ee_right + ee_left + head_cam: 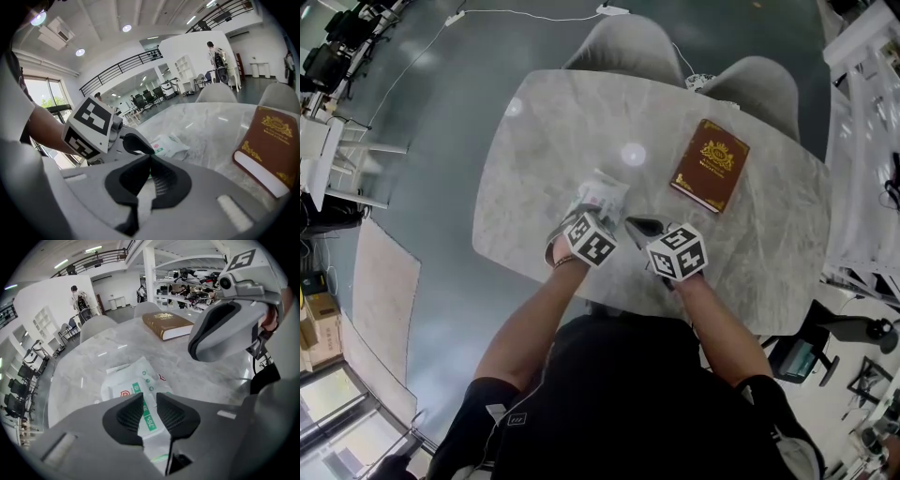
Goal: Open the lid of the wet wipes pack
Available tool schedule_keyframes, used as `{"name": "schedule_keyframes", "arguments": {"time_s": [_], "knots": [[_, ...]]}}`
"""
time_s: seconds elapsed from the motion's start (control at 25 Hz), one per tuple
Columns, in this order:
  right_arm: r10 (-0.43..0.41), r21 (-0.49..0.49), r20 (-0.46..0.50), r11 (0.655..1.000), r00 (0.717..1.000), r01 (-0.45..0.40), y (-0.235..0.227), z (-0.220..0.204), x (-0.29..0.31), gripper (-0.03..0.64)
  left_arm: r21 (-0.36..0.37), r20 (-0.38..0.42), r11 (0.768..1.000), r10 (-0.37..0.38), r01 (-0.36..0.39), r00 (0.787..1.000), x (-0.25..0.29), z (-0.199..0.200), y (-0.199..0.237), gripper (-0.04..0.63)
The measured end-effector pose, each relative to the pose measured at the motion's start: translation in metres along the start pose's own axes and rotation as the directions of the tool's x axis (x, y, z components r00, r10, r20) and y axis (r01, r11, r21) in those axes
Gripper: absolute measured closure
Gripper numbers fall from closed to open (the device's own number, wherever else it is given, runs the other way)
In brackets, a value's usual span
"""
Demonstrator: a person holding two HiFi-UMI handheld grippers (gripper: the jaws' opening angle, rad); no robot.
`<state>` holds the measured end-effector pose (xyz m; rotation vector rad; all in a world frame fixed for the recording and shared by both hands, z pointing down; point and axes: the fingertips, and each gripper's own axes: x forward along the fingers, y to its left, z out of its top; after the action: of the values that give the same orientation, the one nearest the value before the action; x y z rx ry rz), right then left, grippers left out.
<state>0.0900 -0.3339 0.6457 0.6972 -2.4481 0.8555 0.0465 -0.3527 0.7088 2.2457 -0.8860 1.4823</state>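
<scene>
The wet wipes pack is a white soft pouch with a green strip, lying flat on the marble table. In the left gripper view, the near end of the pack runs up between my left gripper's pads, which pinch it. My right gripper is shut with nothing between its pads. It hovers just right of the pack, with its tip close to the left gripper. The head view shows both marker cubes side by side at the table's near edge. I cannot see whether the lid is lifted.
A brown hardcover book lies on the table to the right, beyond the right gripper. Two grey chairs stand at the far side. White racks stand to the right of the table.
</scene>
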Motion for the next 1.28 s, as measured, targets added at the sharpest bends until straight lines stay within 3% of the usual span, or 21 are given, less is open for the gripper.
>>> {"name": "schedule_keyframes", "arguments": {"time_s": [0.2,0.4,0.48,0.84,0.96,1.12,1.28], "knots": [[-0.032,0.02,-0.003,0.999,0.999,0.032,-0.009,-0.009,-0.008,0.615,-0.025,0.011,1.0,0.018,-0.017,1.0,0.002,0.0,0.002,0.5],[-0.046,0.046,0.007,0.998,0.999,0.046,-0.012,-0.013,-0.013,0.615,-0.061,0.042,0.998,-0.019,0.021,0.999,-0.009,0.002,0.004,0.532],[-0.045,0.045,0.009,0.998,0.999,0.045,-0.009,-0.014,-0.013,0.615,-0.054,0.047,0.998,-0.011,0.014,0.999,-0.014,0.002,0.006,0.559],[-0.038,0.019,0.009,0.999,0.999,0.038,0.008,-0.006,-0.011,0.615,-0.091,0.042,0.996,0.025,-0.022,0.999,-0.037,-0.017,0.031,0.566],[-0.038,0.02,0.004,0.999,0.999,0.038,0.01,-0.008,-0.01,0.615,-0.07,0.04,0.997,0.043,-0.041,0.998,-0.038,-0.023,0.035,0.559],[-0.045,-0.027,-0.022,0.999,0.999,0.044,0.009,-0.012,0.001,0.615,-0.029,0.036,0.997,0.078,-0.077,0.996,-0.037,-0.025,0.043,0.469],[-0.037,-0.132,-0.033,0.991,0.999,0.032,0.003,0.003,0.031,0.614,0.009,0.037,0.998,0.064,-0.064,0.997,-0.035,-0.023,0.041,0.487]]}}
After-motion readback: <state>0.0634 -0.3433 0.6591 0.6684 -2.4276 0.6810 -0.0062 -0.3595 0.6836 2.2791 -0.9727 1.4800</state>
